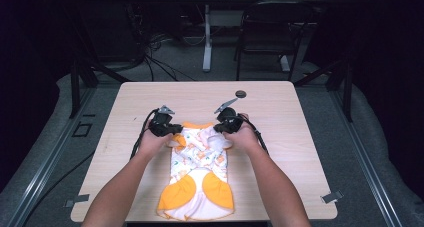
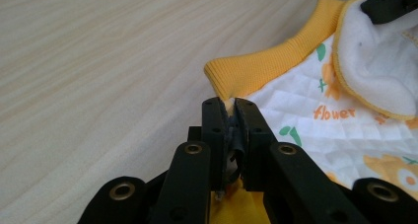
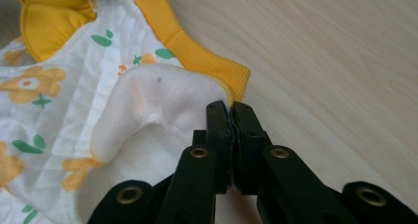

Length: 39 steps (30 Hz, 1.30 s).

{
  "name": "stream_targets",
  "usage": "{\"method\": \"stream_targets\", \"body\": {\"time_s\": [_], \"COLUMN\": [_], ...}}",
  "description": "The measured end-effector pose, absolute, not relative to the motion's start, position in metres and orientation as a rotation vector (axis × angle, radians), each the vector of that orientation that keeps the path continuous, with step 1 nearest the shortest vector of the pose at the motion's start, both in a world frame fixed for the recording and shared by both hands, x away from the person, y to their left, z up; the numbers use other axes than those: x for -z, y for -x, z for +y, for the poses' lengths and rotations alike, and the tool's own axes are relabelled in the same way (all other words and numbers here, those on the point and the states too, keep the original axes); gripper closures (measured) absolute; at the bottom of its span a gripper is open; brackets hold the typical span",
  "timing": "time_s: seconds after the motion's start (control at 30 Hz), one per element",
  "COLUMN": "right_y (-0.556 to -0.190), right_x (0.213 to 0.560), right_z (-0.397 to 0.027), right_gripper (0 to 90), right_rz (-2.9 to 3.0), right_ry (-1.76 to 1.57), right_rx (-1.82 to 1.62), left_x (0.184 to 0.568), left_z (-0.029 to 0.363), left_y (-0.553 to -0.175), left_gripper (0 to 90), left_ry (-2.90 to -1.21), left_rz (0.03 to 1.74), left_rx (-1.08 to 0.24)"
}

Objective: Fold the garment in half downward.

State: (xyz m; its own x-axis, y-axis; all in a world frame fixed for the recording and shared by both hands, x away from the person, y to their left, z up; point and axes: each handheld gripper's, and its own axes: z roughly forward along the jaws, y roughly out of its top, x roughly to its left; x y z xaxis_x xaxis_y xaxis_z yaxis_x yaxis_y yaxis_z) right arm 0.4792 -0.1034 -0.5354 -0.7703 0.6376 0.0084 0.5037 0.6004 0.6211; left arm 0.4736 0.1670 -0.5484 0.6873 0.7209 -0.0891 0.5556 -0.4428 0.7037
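A small white quilted garment with orange flowers and yellow-orange trim lies on the wooden table, its ribbed collar at the far end. My left gripper is shut on the garment's left shoulder corner; in the left gripper view its jaws pinch the fabric just below the yellow collar. My right gripper is shut on the right shoulder corner; in the right gripper view the jaws clamp the cloth edge beside the collar's end and a white sleeve flap.
A small dark round disc lies on the table beyond the right gripper. Bare tabletop lies to either side of the garment. Past the far edge stand a black chair and a white table leg among floor cables.
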Motion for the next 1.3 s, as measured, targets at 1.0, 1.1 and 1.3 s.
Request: {"method": "stream_targets", "body": {"time_s": [1.0,1.1,1.3], "right_y": [-0.473,-0.472,-0.471], "right_x": [0.467,0.464,0.452], "right_z": [-0.093,-0.091,-0.09], "right_gripper": [87.1,87.1,87.1], "right_rz": [2.501,2.487,2.471], "right_ry": [-0.799,-0.794,-0.759], "right_rx": [-0.88,-0.88,-0.873], "left_x": [0.49,0.483,0.469], "left_z": [0.173,0.174,0.174], "left_y": [-0.472,-0.472,-0.471], "left_gripper": [84.0,84.0,84.0], "left_ry": [-2.108,-2.093,-2.086], "left_rz": [0.907,0.893,0.871], "left_rx": [-0.418,-0.444,-0.481]}}
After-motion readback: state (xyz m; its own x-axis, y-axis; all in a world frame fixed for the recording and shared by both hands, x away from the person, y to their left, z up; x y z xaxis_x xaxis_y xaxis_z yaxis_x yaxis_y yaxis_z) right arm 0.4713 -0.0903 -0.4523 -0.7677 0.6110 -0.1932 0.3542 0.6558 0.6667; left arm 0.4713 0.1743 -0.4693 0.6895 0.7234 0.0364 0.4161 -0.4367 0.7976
